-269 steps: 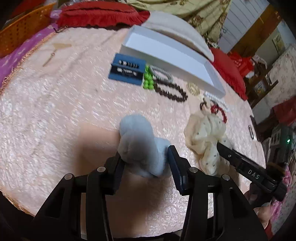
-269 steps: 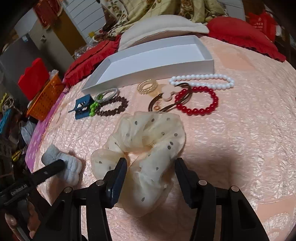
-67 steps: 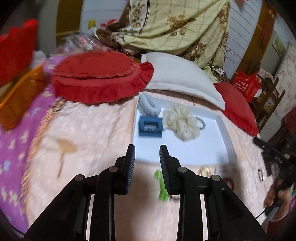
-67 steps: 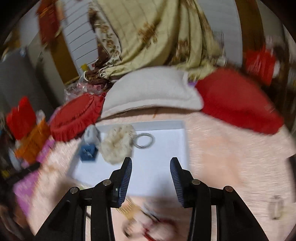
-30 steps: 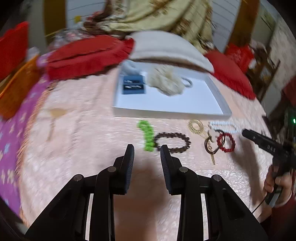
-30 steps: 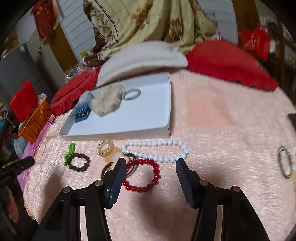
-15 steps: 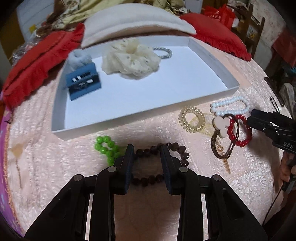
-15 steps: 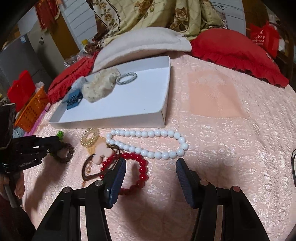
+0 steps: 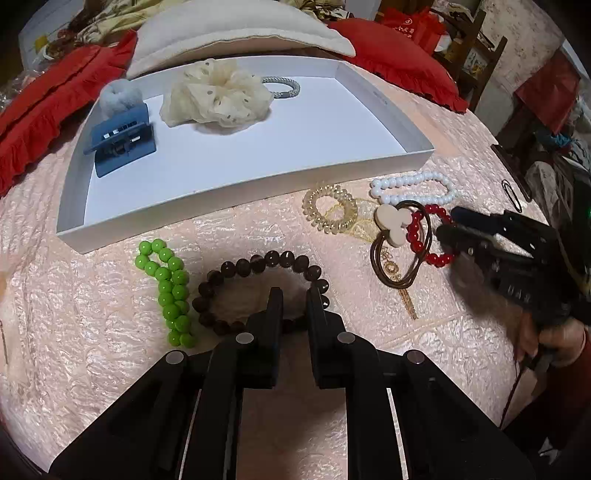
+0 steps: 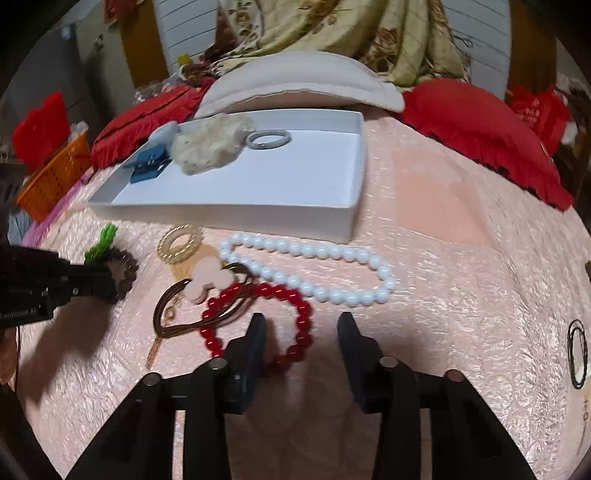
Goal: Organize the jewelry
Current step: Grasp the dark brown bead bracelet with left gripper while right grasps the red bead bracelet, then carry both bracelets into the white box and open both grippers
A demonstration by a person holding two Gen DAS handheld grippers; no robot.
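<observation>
With the left gripper (image 9: 293, 301) clamped on the brown bead bracelet (image 9: 258, 291) and the right gripper (image 10: 301, 325) closing around the red bead bracelet (image 10: 258, 321), each should lift straight up before crossing the white tray's (image 9: 255, 184) near wall.

Tray (image 9: 236, 192) upper centre of left wrist view, on bedspread (image 9: 92, 314). In tray: hair claw (image 9: 120, 142) at left, pompom (image 9: 120, 96) behind it, scrunchie (image 9: 218, 94) right of claw, hair tie (image 9: 282, 86) behind scrunchie's right edge. Below tray, left to right: short bead string (image 9: 168, 291), large bead bracelet (image 9: 258, 288), coil tie (image 9: 330, 213), charm on cord loop (image 9: 392, 221), pearl strand (image 9: 413, 186). Round-bead bracelet (image 10: 291, 325) under cord loop, lower centre of right wrist view. Pillows (image 9: 236, 29) behind tray.
</observation>
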